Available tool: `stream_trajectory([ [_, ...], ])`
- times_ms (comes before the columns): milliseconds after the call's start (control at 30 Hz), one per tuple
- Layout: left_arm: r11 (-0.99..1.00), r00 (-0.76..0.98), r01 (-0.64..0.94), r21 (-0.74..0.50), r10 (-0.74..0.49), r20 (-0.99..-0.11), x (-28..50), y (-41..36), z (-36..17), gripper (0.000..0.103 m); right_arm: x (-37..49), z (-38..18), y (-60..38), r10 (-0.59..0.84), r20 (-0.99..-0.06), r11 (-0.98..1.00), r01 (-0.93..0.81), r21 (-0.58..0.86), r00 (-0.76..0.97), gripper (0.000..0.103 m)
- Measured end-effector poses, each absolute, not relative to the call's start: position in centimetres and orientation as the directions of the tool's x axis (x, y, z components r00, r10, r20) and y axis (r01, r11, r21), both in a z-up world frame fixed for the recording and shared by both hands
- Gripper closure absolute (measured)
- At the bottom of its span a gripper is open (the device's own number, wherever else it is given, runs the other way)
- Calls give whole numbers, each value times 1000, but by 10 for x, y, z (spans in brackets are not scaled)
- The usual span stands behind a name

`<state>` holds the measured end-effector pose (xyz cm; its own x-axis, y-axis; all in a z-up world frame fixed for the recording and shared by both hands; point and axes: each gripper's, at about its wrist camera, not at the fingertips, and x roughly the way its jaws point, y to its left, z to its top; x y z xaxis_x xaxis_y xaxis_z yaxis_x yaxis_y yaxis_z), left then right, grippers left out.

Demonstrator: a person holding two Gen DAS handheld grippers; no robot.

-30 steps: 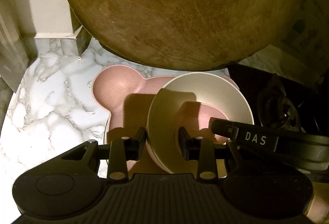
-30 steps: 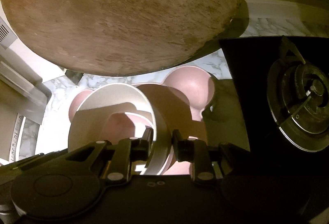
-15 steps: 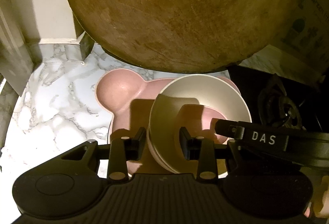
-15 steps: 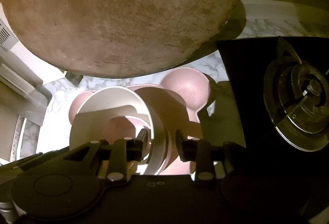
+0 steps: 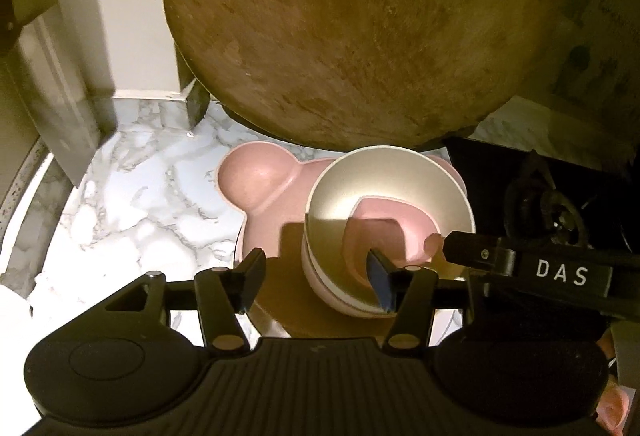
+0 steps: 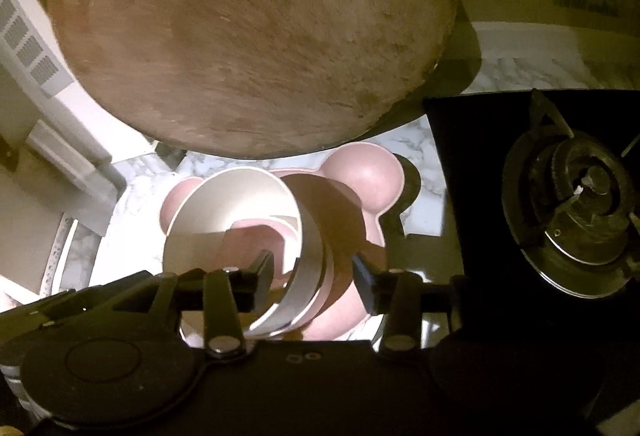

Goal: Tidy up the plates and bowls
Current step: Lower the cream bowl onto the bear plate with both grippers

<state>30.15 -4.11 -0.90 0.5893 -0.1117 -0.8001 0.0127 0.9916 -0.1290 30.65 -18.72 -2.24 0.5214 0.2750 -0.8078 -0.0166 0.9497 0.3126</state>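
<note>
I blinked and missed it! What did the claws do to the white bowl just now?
Both claws opened and let go. The right claw spread off the round white bowl's rim; the left claw widened too, one finger now inside the bowl. The bowl sits nested on the pink bear-shaped plate. The plate, the round wooden board and the black stove burner stayed put.

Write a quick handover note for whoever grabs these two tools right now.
Left tool: open, astride the near wall of the white bowl.
Right tool: open, astride the bowl's right wall.
The bowl sits on the pink bear-shaped plate, on the marble counter, in front of the round wooden board.
Done: bowl stacked on plate.
Left: back both tools off.
</note>
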Motion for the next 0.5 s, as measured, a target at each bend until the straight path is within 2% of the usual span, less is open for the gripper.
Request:
stream_trajectory([
  [133, 993, 606, -4, -118, -92, -790, 286, -41, -4, 39, 293, -14, -190, 292, -791, 948, -53, 313, 537, 53],
  [200, 994, 613, -6, -110, -84, -785, 277, -42, -2, 39, 286, -10, -193, 299, -783, 947, -70, 313, 546, 49],
  [267, 995, 628, -10, -95, -68, -776, 266, -45, 2, 38, 278, -6, -195, 309, -774, 945, -88, 315, 553, 41],
  [500, 998, 673, -1, -68, -50, -738, 223, -55, 19, 38, 244, 8, -206, 342, -728, 938, -171, 301, 594, 30],
])
